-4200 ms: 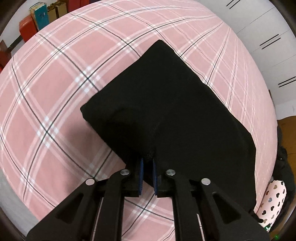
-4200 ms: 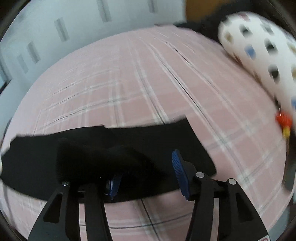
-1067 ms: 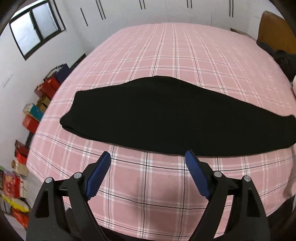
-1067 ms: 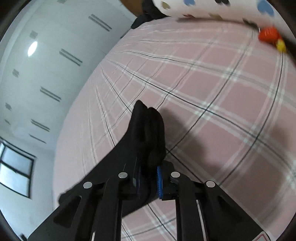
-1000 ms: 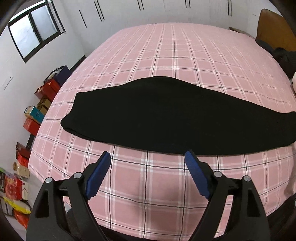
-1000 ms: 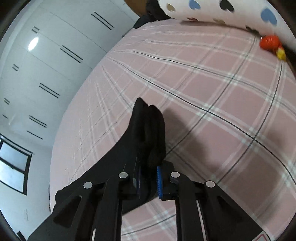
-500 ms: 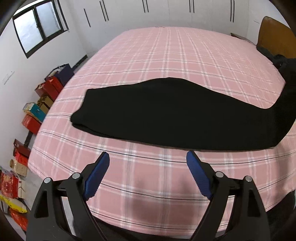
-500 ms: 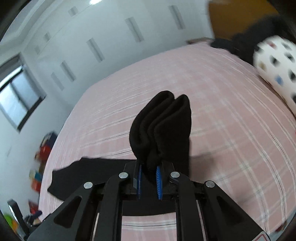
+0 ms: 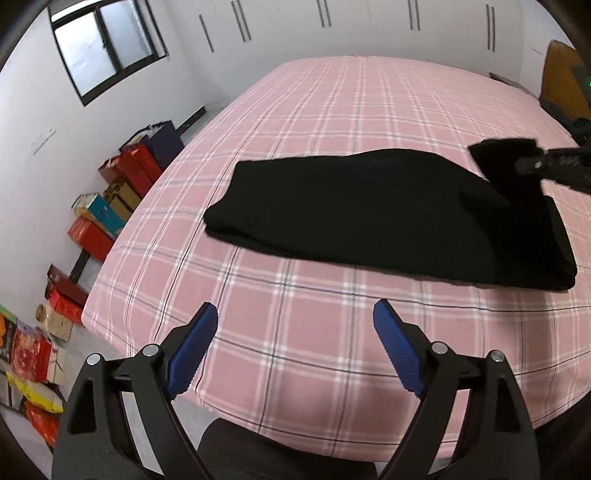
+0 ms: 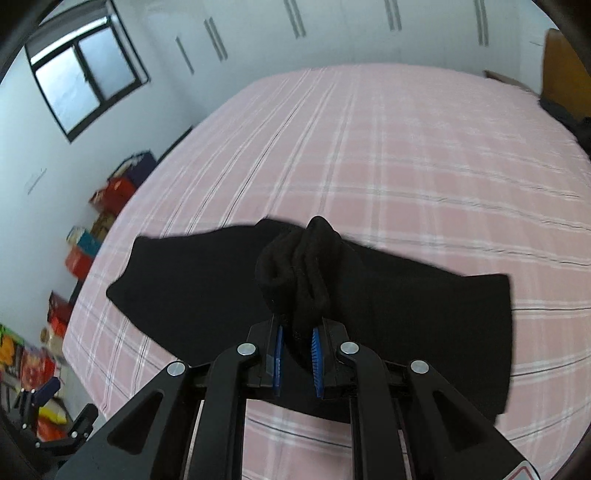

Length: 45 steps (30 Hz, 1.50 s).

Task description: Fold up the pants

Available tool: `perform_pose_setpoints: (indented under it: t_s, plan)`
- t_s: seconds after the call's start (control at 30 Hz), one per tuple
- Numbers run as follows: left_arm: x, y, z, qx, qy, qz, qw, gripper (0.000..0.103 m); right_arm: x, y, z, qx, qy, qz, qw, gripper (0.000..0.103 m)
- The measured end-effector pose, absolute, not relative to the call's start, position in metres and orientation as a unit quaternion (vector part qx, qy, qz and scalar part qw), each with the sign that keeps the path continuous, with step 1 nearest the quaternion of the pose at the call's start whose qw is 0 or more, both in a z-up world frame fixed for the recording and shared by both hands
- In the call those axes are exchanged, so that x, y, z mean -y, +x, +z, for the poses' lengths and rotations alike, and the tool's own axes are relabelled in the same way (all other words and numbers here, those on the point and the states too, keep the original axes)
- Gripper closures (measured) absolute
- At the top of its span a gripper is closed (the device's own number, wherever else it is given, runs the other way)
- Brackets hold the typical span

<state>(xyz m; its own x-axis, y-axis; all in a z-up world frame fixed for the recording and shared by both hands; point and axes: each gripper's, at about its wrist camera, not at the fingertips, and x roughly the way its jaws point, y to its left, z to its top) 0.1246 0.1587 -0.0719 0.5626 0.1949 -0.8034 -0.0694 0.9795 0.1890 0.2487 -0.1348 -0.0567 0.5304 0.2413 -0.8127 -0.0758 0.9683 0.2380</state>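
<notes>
Both differ — right gripper [image 10: 297,363] fingers, clamping pants [image 9: 369,218], swung leftward; left gripper [image 9: 295,343] wide.

Location: a bedroom in a home. A large bed [image 9: 369,110] with a pink plaid sheet fills most of the room. White built-in wardrobe doors [image 9: 332,26] with dark vertical handles line the far wall. A dark-framed window [image 9: 107,44] sits in the white left wall. Colourful boxes [image 9: 122,184] are stacked on the floor beside the bed. A wooden headboard [image 9: 563,77] stands at the right edge.
</notes>
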Motion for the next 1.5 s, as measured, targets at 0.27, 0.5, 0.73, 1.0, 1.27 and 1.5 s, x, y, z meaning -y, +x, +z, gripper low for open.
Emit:
perform_pose_setpoints:
  t_s: [0.27, 0.5, 0.73, 1.0, 1.27, 1.5]
  plan:
    - [-0.179, 0.13, -0.081, -0.469, 0.053, 0.084, 0.878, 0.019, 0.083, 0.272, -0.082, -0.501, 0.052, 0.096, 0.858, 0.09]
    - [-0.186, 0.131, -0.078, -0.465, 0.045, 0.085, 0.88, 0.017, 0.089, 0.243, -0.106, -0.533, 0.057, 0.127, 0.835, 0.066]
    - [-0.197, 0.141, -0.09, -0.485, 0.002, 0.086, 0.871, 0.016, 0.249, 0.175, -0.098, -0.499, 0.162, -0.028, 0.851, 0.034]
    - [-0.176, 0.151, -0.089, -0.5, -0.038, 0.067, 0.863, 0.016, 0.315, 0.168, -0.154, -0.503, 0.312, -0.035, 0.805, 0.033]
    - [-0.186, 0.163, -0.092, -0.498, -0.087, 0.07, 0.86, 0.016, 0.318, 0.17, -0.178, -0.47, 0.369, -0.042, 0.801, 0.016]
    - [-0.269, 0.209, -0.12, -0.475, -0.251, 0.096, 0.838, 0.016, 0.334, 0.157, -0.177, -0.457, 0.384, -0.088, 0.798, 0.017]
